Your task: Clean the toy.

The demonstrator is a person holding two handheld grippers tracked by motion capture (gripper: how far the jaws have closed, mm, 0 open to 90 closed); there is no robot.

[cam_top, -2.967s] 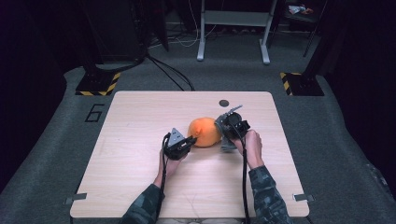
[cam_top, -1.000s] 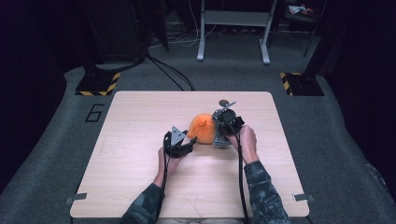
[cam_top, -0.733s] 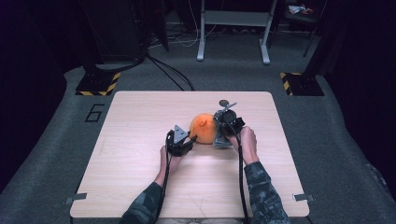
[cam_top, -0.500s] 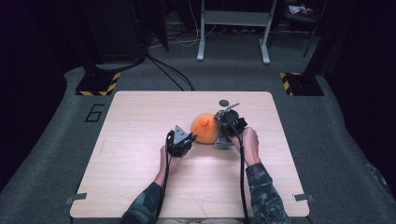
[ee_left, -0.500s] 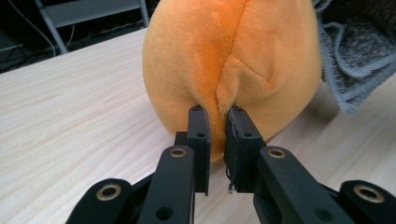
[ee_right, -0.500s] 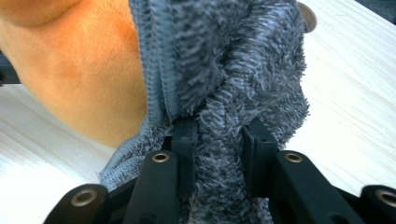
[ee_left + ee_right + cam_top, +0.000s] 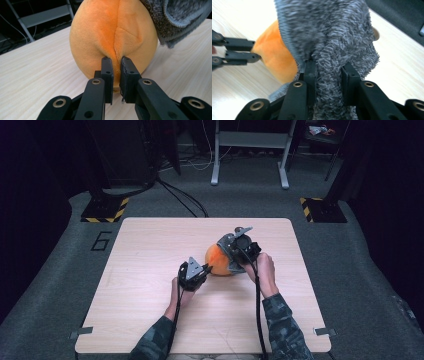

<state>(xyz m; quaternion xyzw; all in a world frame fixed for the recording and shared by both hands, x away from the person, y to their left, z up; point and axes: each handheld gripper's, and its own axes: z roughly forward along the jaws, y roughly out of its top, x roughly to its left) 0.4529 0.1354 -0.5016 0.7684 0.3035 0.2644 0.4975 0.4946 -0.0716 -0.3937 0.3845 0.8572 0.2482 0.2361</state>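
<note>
An orange plush ball [image 7: 216, 260] sits at the middle of the wooden table [image 7: 150, 250], with grey fuzzy fabric [image 7: 234, 266] hanging over its right side. My left gripper [image 7: 204, 269] is at the ball's near left side. Its jaws are shut on a pinched fold of the orange plush [image 7: 110, 32], left gripper [image 7: 116, 62]. My right gripper [image 7: 231, 256] is at the ball's right, tilted down onto it. In the right gripper view the right gripper [image 7: 328, 68] is shut on a thick bunch of the grey fabric [image 7: 329, 32]. The plush [image 7: 277, 55] and the left gripper [image 7: 255, 53] lie to the left.
A small round disc [image 7: 375, 33] lies on the table just beyond the grey fabric. Bare wood surrounds the ball on all sides. Grey carpet with a "6" mark [image 7: 101, 240] and a metal stand [image 7: 250, 155] lie beyond the far edge.
The right gripper has risen slightly with the grey fabric in it. The left gripper has stayed at the ball's near left side.
</note>
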